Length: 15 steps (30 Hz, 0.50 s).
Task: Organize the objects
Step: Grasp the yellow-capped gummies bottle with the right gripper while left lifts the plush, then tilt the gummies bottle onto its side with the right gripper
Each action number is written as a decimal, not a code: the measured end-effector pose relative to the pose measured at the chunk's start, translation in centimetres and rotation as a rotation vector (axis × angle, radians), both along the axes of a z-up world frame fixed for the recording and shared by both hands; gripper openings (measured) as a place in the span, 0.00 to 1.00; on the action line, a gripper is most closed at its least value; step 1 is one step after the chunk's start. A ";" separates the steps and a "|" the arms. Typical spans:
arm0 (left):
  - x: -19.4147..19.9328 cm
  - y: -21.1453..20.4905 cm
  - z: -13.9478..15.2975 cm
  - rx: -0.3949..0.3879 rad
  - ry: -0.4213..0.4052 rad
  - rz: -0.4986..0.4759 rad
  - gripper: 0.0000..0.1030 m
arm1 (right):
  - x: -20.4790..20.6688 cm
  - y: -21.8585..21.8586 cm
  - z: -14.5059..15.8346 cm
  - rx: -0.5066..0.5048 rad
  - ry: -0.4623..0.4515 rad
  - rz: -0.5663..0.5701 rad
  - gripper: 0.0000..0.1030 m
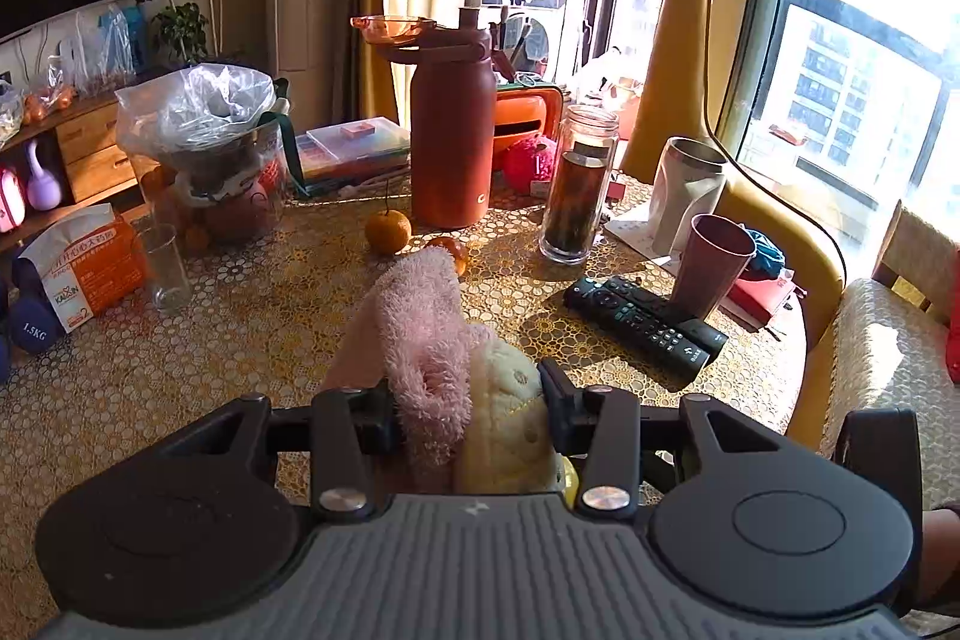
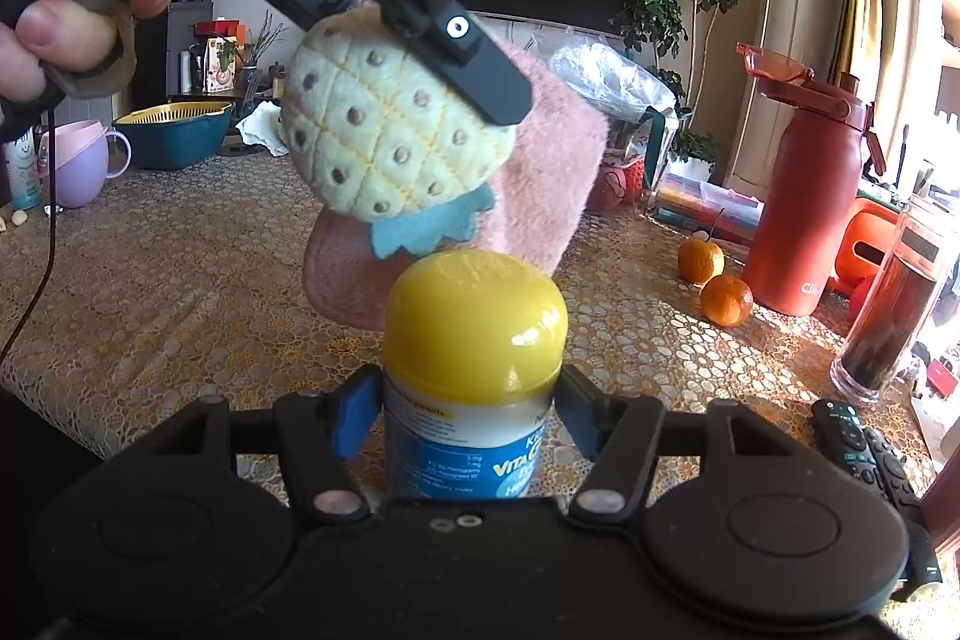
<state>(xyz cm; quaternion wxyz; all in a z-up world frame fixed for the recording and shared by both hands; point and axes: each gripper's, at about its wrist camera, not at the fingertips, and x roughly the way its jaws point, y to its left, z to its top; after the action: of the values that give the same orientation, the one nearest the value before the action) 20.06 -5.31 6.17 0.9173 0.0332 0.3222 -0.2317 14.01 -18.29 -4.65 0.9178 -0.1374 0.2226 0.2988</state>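
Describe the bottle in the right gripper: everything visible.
The vitamin bottle is a white plastic-looking container with a glossy, domed yellow cap and a blue-and-white label; most of the print is too small to read. It stands upright, gripped just below the cap by the right gripper, whose two fingers press on opposite sides. Its base is hidden behind the gripper body, so I cannot tell whether it rests on the table. The pineapple plush slipper hangs just above the cap; contact is unclear.
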 end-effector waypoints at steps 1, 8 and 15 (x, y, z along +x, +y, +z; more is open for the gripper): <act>0.1 -0.3 -0.1 -0.005 0.005 -0.010 0.42 | 0.0 0.0 0.0 -0.001 0.000 0.000 0.60; 1.2 -0.9 -1.9 0.021 0.022 0.003 0.42 | 0.0 0.0 0.0 0.003 0.004 -0.006 0.60; 1.6 1.2 -2.3 0.001 0.027 0.053 0.42 | 0.0 0.5 0.0 -0.012 -0.009 0.002 0.60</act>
<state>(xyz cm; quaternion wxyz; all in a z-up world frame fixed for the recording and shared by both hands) 21.63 -4.16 3.88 0.9187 0.0221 0.3354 -0.2075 14.03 -17.80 -4.67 0.9176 -0.1443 0.2199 0.2979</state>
